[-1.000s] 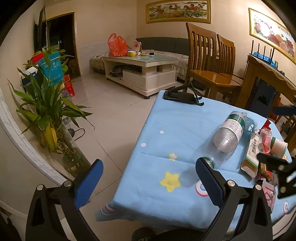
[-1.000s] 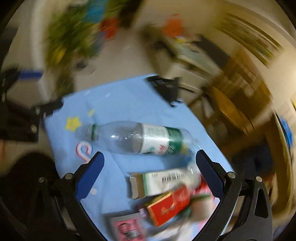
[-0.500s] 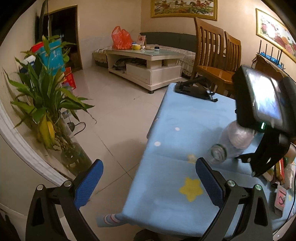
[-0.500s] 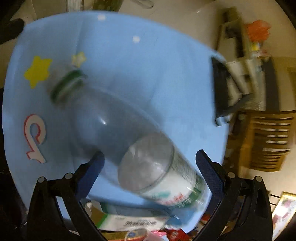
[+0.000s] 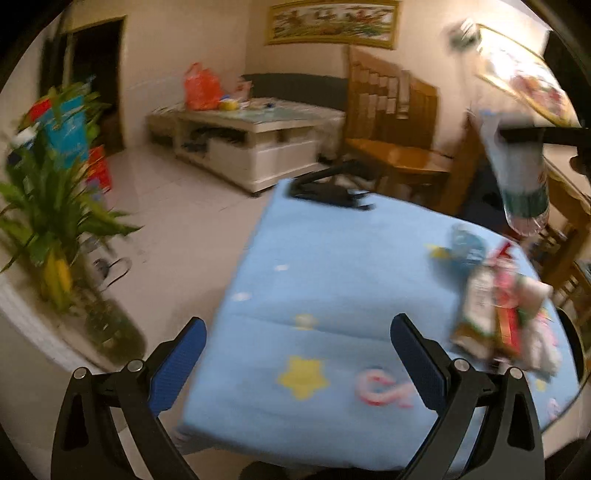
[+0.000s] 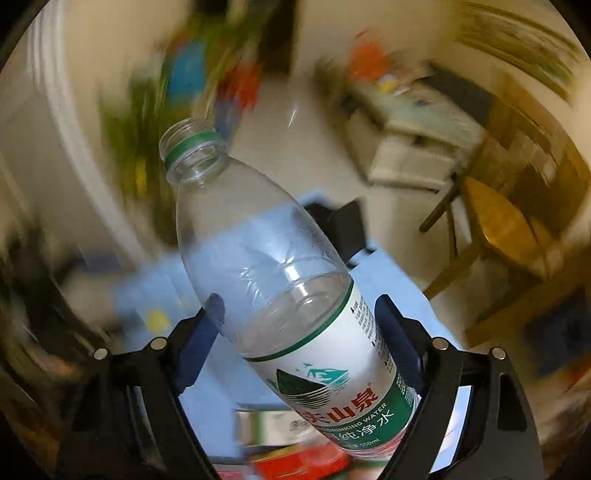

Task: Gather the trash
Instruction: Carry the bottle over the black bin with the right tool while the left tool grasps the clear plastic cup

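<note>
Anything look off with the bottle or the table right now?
The bottle sits tilted in the right gripper, capless and empty; its jaws have just been closing on it. Wrappers and boxes clutter the blue tablecloth.

Capless plastic bottle (image 6: 280,295) between right tongs (image 6: 299,317)

One clear plastic bottle (image 6: 280,295) fills the middle of the right wrist view. One blue-clothed counter (image 5: 332,288) sits centre in the left wrist view, with one blurred heap of wrappers and cartons (image 5: 502,314) at its right; its pieces cannot be counted. Two wooden chairs (image 5: 391,122), one potted plant (image 5: 48,206), two framed pictures (image 5: 332,22), one low white table (image 5: 251,144).
</note>
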{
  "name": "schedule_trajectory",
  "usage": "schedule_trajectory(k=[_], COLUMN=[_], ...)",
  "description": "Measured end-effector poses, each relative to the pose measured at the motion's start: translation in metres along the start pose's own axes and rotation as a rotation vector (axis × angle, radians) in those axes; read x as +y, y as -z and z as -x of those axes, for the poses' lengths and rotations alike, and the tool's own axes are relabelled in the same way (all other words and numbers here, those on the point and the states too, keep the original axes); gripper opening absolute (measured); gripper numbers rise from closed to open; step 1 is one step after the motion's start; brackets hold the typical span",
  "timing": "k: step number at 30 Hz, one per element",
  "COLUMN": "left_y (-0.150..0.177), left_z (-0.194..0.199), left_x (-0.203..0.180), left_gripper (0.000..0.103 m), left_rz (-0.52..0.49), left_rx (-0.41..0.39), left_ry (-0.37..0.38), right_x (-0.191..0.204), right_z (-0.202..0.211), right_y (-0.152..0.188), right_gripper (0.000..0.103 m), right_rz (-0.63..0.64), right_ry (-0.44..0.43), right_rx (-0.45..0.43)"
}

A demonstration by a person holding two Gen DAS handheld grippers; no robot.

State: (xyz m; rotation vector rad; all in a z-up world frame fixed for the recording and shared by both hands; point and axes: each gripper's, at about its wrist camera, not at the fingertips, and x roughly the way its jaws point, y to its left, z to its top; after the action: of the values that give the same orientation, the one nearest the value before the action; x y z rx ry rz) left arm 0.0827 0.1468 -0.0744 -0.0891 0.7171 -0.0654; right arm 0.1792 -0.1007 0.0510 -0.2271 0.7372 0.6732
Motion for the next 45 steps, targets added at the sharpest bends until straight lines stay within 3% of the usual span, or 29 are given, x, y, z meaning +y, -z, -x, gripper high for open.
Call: schedule_trajectory(k=[2,6,12,16,18,19,20,22,25,28,31,33,35,37,40,45], left_y=[-0.002,-0.01,-0.038,-0.044,-0.042,-0.039,-0.036,-0.037,-0.04,-0.044,-0.049,-0.047,-0.045,-0.044,-0.037,-0.008], left_z=[0.008,0.007,-0.036,-0.071,-0.087,-0.094,-0.106,-0.111,-0.093,-0.067,-0.047,-0.034,-0.028,-0.021,-0.012,-0.001], left_x=[-0.024,-0.076,-0.16,-0.207,-0.221,-0.225,-0.224,-0.21,-0.202,-0.205,-0.215,-0.231,-0.254,-0.283,-0.32,-0.394], left_gripper=[0.097,0.097,0.097,0.097,0.09,0.069,0.032,0.031,0.031,0.031,0.032,0.032,0.032,0.032,0.033,0.034], left_rz=[-0.054,-0.136,-0.201,-0.227,-0.232,-0.231,-0.217,-0.161,-0.144,-0.156,-0.162,-0.19,-0.209,-0.249,-0.307,-0.44], left_rx=[-0.017,-0.001,0.091,0.143,0.16,0.175,0.217,0.241,0.201,0.145,0.132,0.118,0.121,0.117,0.12,0.138], left_ry=[0.038,0.167,0.355,0.316,0.28,0.255,0.246,0.258,0.187,0.151,0.177,0.193,0.228,0.264,0.315,0.394], right_x=[-0.029,-0.079,-0.136,-0.159,-0.168,-0.167,-0.168,-0.17,-0.162,-0.165,-0.177,-0.19,-0.206,-0.223,-0.24,-0.258], right_z=[0.055,0.146,0.195,0.207,0.222,0.224,0.225,0.225,0.221,0.247,0.275,0.287,0.29,0.281,0.264,0.245], right_y=[0.026,0.12,0.249,0.297,0.311,0.314,0.316,0.317,0.325,0.338,0.363,0.385,0.407,0.427,0.443,0.459], right_gripper=[0.082,0.082,0.082,0.081,0.081,0.081,0.081,0.081,0.081,0.081,0.08,0.081,0.08,0.08,0.08,0.08], right_rz=[-0.136,-0.375,-0.657,-0.745,-0.757,-0.756,-0.75,-0.748,-0.732,-0.736,-0.802,-0.876,-0.963,-1.043,-1.109,-1.204], right_ry=[-0.026,-0.021,-0.024,-0.047,-0.054,-0.053,-0.046,-0.032,0.042,0.199,0.386,0.447,0.453,0.484,0.513,0.501], right_rx=[-0.125,-0.322,-0.458,-0.517,-0.519,-0.518,-0.515,-0.505,-0.499,-0.539,-0.565,-0.563,-0.545,-0.468,-0.367,-0.298])
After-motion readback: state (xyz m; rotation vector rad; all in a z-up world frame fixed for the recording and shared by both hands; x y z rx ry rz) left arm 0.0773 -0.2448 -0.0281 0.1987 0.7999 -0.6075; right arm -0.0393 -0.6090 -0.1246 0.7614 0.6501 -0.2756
